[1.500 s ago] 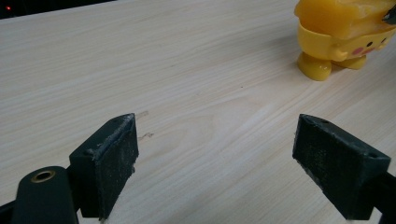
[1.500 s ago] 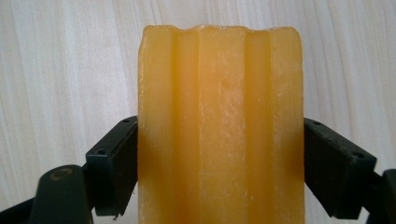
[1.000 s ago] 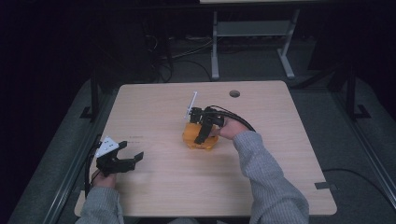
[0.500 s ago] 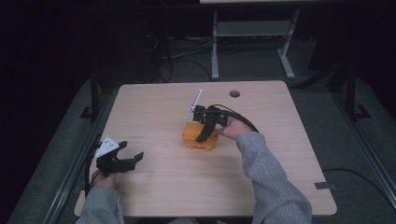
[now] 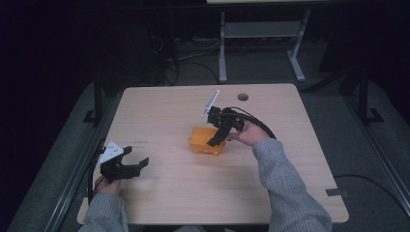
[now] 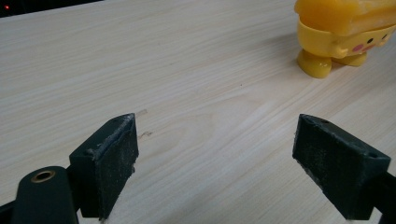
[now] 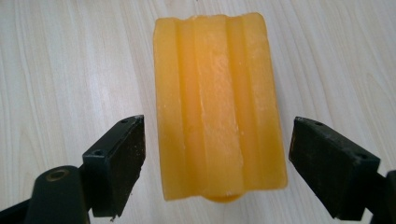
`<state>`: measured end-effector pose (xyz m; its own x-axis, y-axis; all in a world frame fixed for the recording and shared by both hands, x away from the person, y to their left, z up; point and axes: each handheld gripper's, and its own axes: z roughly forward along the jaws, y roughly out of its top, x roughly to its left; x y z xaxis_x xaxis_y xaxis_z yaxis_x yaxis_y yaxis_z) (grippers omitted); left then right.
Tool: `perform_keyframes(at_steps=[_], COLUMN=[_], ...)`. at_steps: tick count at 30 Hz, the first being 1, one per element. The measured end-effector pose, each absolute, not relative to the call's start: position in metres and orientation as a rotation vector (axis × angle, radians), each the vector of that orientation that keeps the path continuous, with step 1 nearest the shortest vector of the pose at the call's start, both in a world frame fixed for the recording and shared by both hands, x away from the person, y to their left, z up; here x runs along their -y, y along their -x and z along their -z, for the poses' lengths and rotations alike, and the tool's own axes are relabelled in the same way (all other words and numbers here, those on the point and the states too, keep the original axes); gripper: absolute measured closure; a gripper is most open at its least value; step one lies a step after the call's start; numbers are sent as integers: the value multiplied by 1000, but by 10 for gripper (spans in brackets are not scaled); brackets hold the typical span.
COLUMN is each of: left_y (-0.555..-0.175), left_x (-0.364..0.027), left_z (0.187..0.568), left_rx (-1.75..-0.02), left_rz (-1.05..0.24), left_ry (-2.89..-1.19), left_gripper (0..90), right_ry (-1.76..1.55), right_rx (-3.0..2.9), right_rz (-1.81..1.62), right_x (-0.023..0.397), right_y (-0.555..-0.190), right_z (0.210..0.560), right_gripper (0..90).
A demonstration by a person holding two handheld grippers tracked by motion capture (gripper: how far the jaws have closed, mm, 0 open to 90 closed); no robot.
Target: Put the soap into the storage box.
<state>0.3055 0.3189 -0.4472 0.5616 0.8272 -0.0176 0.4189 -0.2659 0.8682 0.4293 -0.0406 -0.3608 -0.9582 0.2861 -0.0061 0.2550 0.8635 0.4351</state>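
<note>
High view: our right gripper (image 5: 217, 137) hangs over the yellow toy (image 5: 207, 143) near the middle of the table (image 5: 300, 159), jaws pointing down at it. We cannot confirm contact from here. Our left gripper (image 5: 131, 165) sits well apart near the left front corner, jaws spread, holding nothing.

Left gripper view: the left gripper (image 6: 215, 154) has its jaws wide apart over bare table (image 6: 187, 70). The toy (image 6: 345, 35) stands beyond them at the upper right. We see a figure with stubby feet, a pink cheek mark and a ridged slab on top. The surface looks glossy, so we judge it to be hard moulded plastic, light and stiff, probably a little slippery.

Right gripper view: the right gripper (image 7: 217, 158) is spread, one jaw on each side of the toy (image 7: 217, 102), with a clear gap on both sides. Nothing is pinched yet. The top runs lengthwise in raised ribs, with long, fairly flat flanks facing the pads.

Handling: we take hold across the narrow width, pads on the two long flanks, near mid-length so the toy does not tip. We judge that moderate squeeze suffices; the smooth sides may slide under a weak or off-centre grip.
</note>
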Motion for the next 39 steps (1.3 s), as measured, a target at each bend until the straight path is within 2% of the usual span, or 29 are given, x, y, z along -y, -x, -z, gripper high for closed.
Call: perform_keyframes(at_steps=[39], left_y=[-305], left_x=[-316], left_z=[449], left_rx=[-1015], left_rz=[-561], left_ry=[-1906], left_gripper=[138], right_ry=[-694], right_rx=[-2908], right_rz=[-747], right_x=[120], right_y=[-402], right_z=[371], right_gripper=[183])
